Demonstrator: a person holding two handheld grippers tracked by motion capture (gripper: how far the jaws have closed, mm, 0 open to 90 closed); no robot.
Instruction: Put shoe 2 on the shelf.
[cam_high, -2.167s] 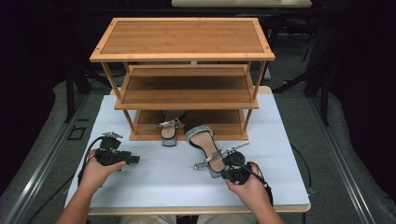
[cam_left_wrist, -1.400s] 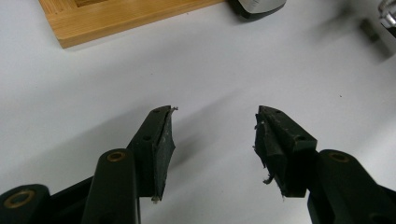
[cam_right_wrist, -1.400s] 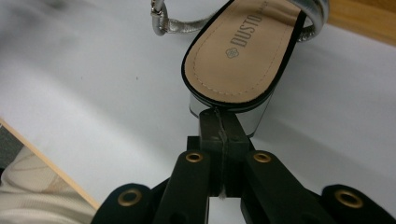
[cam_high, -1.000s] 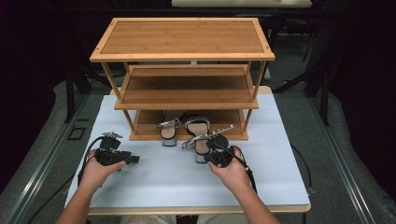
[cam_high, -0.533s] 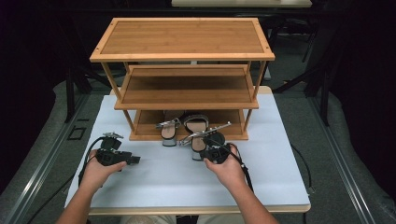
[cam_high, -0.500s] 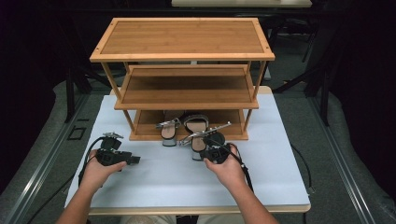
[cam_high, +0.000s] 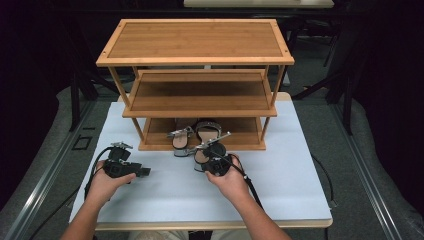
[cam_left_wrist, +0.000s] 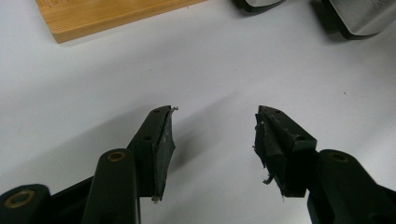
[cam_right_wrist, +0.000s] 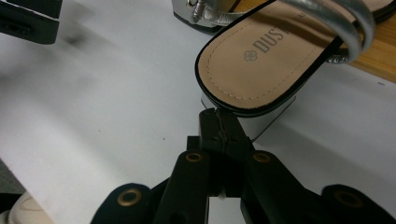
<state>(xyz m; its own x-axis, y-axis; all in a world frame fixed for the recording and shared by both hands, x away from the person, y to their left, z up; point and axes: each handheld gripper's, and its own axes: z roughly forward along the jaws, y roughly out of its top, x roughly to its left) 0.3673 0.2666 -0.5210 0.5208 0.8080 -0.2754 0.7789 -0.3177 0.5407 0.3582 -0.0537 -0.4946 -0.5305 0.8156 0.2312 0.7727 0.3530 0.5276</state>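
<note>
Jaws of the right tool (cam_right_wrist: 219, 122) are pinched together on the heel edge of a tan-soled sandal (cam_right_wrist: 261, 60) with silver straps, whose block heel rests on the white table (cam_right_wrist: 116, 116) just ahead of the tool. In the high view this sandal (cam_high: 204, 146) lies in front of the right tool (cam_high: 212, 159), its toe on the bottom shelf of the wooden rack (cam_high: 195, 40), right beside a second sandal (cam_high: 181, 140). To the left, the left tool (cam_left_wrist: 212, 135) is released, jaws apart over bare table, nothing between them; in the high view the left tool (cam_high: 142, 171) sits well apart from the shoes.
</note>
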